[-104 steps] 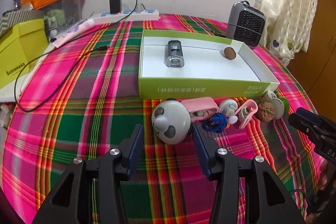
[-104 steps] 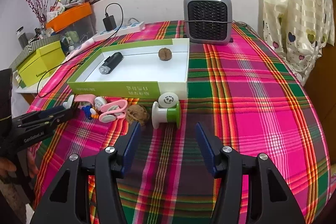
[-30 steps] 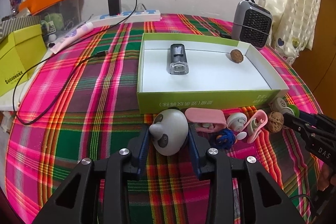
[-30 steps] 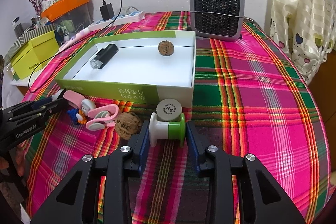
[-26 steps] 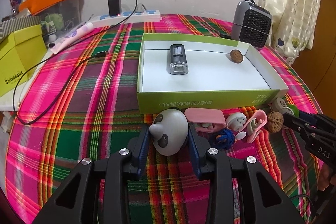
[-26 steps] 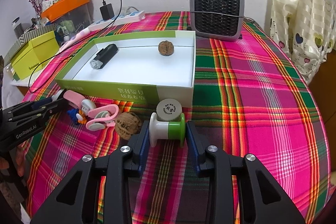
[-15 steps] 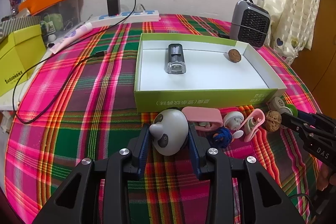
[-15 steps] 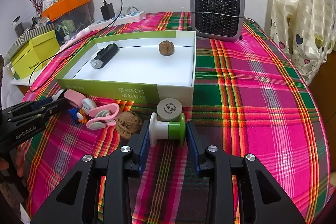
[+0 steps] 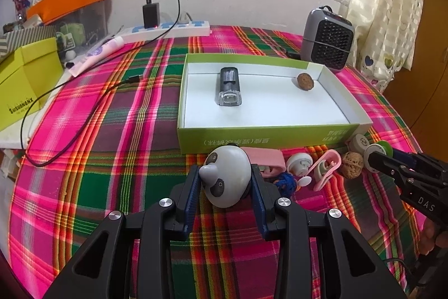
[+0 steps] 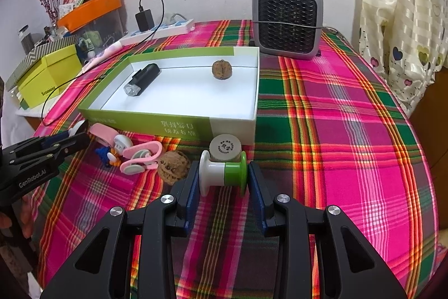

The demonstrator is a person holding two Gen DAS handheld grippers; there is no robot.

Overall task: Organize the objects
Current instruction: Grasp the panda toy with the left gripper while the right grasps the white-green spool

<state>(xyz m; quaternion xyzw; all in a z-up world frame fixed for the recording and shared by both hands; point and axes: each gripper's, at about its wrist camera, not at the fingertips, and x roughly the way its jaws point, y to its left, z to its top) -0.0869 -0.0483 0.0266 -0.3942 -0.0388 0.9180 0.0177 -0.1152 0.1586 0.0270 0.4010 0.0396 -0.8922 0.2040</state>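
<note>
My left gripper [image 9: 225, 182] is shut on a white and grey panda toy [image 9: 226, 175], just in front of the green box [image 9: 266, 136]. The white-lined box holds a black torch [image 9: 229, 86] and a walnut [image 9: 305, 80]. In the right wrist view my right gripper [image 10: 224, 181] is shut on a white and green spool [image 10: 224, 171] near the box's front right corner [image 10: 232, 128]. Between the two grippers lie a pink case [image 9: 266, 159], a blue duck toy [image 10: 107, 154], a pink clip [image 10: 141, 156] and a second walnut [image 10: 173, 166].
A round beige cap [image 10: 225, 147] sits behind the spool. A grey heater [image 10: 288, 21] stands behind the box on the plaid cloth. A yellow box [image 9: 25, 86], a power strip [image 9: 168, 28] and a black cable [image 9: 84, 116] lie to the left.
Both grippers, open and short of the toys earlier, moved forward and shut on the panda and the spool. In the last second the left one shifted slightly; the right kept still.
</note>
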